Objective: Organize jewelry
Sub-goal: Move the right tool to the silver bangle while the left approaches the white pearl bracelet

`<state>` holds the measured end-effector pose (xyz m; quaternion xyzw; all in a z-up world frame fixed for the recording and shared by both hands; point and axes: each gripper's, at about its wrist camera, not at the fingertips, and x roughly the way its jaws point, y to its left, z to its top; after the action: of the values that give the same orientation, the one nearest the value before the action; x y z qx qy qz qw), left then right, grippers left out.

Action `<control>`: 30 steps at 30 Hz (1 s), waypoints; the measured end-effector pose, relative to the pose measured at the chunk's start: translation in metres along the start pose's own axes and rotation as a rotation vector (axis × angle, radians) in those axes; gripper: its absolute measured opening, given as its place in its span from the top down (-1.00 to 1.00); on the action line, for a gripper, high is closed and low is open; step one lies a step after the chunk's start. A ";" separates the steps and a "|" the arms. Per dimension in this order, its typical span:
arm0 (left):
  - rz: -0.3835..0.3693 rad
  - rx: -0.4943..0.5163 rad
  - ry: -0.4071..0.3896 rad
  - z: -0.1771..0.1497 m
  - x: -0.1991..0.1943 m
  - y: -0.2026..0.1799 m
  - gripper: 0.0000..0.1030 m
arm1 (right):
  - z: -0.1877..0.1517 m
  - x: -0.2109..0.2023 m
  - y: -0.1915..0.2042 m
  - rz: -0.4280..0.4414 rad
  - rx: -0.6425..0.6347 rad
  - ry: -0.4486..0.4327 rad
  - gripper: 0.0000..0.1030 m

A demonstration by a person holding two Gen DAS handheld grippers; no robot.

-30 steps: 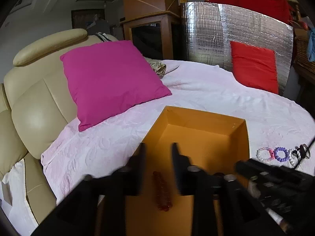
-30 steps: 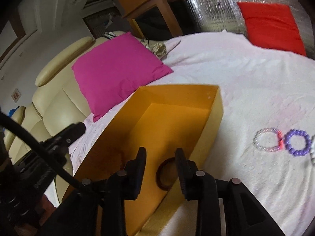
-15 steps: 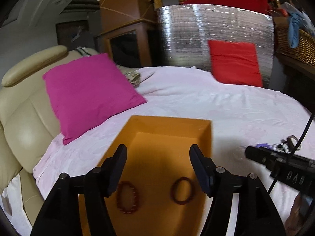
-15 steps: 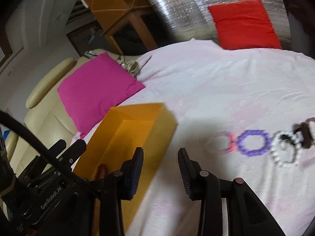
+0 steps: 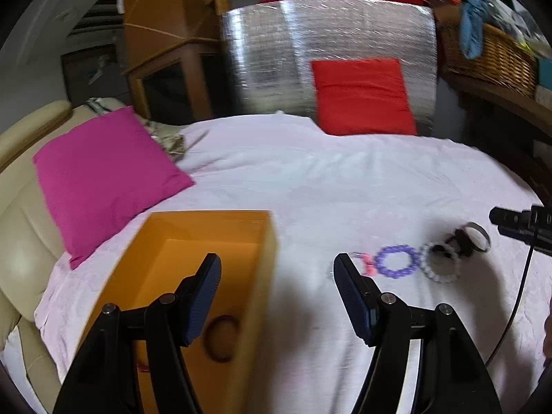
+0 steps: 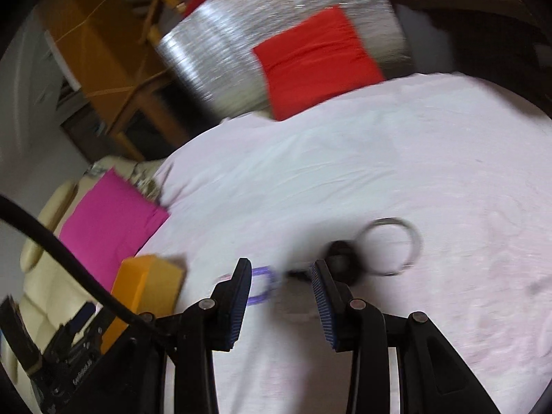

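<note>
Pale pink bedspread (image 5: 345,179) covers a round bed w/ an orange box (image 5: 207,234) as landmark. Dark red bracelet (image 5: 220,338) lies inside box, prob. sorted. Just right of box: row of loose bracelets, incl. purple beaded one (image 5: 396,261), white beaded one (image 5: 440,269), metal bangle (image 6: 391,246). Left gripper (image 5: 276,293) spread wide, empty, over box's right wall. Right gripper (image 6: 279,296) parted, empty, above the row, likely lining up next pick.

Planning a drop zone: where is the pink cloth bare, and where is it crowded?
Bare: the pink cloth from the magenta cushion and red cushion down to the orange cardboard box, plus the strip between box and bracelets. Crowded: the row of purple bead bracelet, white bead bracelet and silver bangle.
</note>
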<state>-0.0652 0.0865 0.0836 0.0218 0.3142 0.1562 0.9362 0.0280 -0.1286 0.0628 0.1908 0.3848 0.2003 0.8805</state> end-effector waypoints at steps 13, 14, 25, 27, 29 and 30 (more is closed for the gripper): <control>-0.168 0.135 0.098 -0.004 0.035 -0.090 -0.33 | 0.014 -0.001 -0.075 -0.034 0.142 0.038 0.23; -0.183 0.138 0.103 -0.005 0.036 -0.094 -0.33 | 0.010 -0.003 -0.075 -0.033 0.129 0.045 0.23; -0.370 0.110 0.101 -0.005 0.060 -0.142 -0.35 | 0.008 0.004 -0.098 -0.188 0.170 0.036 0.23; -0.392 0.117 0.112 -0.007 0.064 -0.152 -0.35 | 0.010 0.007 -0.097 -0.199 0.158 0.031 0.23; -0.408 0.128 0.139 -0.011 0.068 -0.160 -0.35 | 0.015 0.015 -0.092 -0.223 0.122 0.033 0.24; -0.421 0.129 0.162 -0.013 0.071 -0.162 -0.32 | 0.016 0.018 -0.090 -0.230 0.107 0.034 0.24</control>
<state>0.0263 -0.0465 0.0094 0.0031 0.3951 -0.0618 0.9165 0.0703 -0.1984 0.0181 0.1890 0.4291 0.0803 0.8796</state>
